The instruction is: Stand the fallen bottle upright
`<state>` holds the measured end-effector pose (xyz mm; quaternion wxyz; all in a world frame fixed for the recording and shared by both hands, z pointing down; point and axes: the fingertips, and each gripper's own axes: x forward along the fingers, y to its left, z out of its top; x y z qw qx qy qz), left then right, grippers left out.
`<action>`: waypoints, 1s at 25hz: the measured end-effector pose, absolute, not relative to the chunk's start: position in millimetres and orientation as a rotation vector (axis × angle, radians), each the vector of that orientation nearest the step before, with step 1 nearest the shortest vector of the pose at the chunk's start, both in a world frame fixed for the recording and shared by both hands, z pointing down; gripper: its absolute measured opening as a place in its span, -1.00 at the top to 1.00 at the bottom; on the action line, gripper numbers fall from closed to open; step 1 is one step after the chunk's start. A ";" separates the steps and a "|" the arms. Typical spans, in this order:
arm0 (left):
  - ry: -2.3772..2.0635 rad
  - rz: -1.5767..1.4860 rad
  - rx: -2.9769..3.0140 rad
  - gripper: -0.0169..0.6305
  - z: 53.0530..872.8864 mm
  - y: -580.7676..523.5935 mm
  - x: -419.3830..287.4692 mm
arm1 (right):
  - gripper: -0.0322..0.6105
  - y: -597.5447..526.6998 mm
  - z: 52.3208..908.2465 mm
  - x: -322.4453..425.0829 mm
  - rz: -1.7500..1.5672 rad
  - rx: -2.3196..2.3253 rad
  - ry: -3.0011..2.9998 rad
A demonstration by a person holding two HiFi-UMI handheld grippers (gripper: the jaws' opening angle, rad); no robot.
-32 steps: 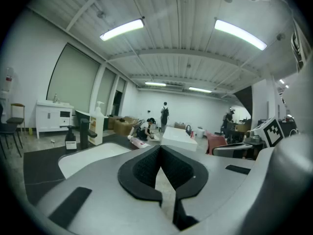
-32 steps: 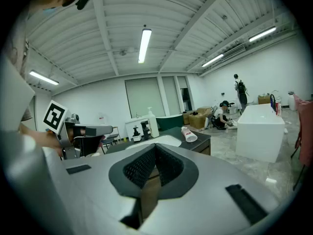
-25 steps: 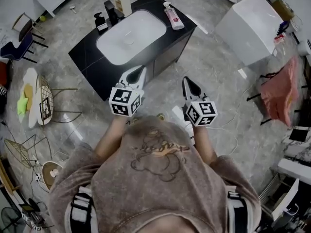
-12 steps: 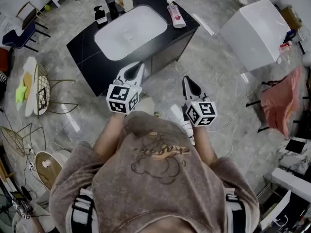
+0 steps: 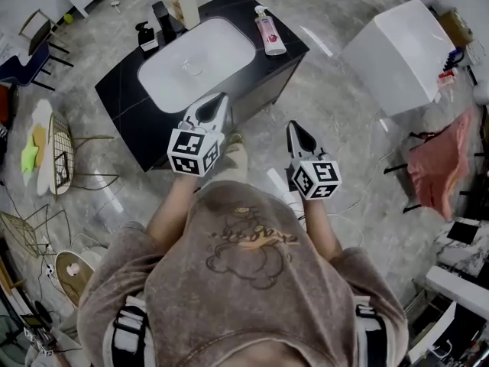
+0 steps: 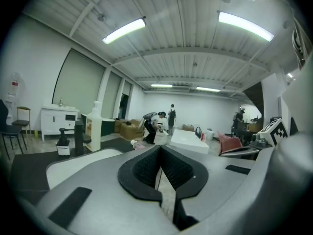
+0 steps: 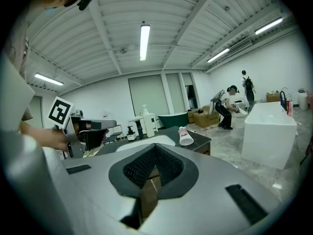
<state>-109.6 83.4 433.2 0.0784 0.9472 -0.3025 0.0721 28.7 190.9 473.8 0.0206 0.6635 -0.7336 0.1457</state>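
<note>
Left hand-held gripper (image 5: 220,102), right hand-held gripper (image 5: 295,127) pressed together, empty; reaching unopened, we might roll the fallen white pink-labelled bottle (image 5: 269,33) off the black tabletop (image 5: 121,92).

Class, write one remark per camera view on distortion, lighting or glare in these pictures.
Head view: wide-angle lens bows the edges, and the glossy grey stone floor carries pale glare streaks. Left gripper view: fisheye circle with black corners; the ceiling strip lights blow out white. Right gripper view: same fisheye circle, white ceiling ribs curve, lighting even.
</note>
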 end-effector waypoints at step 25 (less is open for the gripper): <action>-0.734 0.215 2.846 0.89 406.7 -122.5 -11.8 | 0.91 -16.5 453.1 100.1 0.482 2.055 -2.238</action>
